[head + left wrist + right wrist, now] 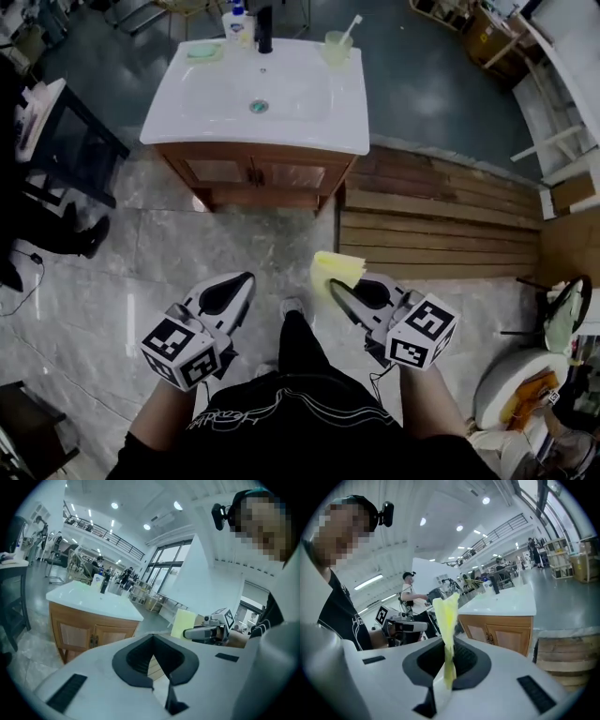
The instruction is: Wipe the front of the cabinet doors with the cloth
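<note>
I had the head camera looking steeply down from above the person. The cabinet (253, 174) stood well ahead at the top of its field, and the left gripper (246, 279) and right gripper (335, 287) were close beneath. The left gripper view rode low just behind its own jaws, facing forward and tilted up, with the cabinet (93, 637) in its left half. The right gripper view sat the same way, with the cabinet (499, 630) to its right. All three shared that cabinet. Each gripper view also caught the other gripper, and the left one caught the cloth (183, 623).
</note>
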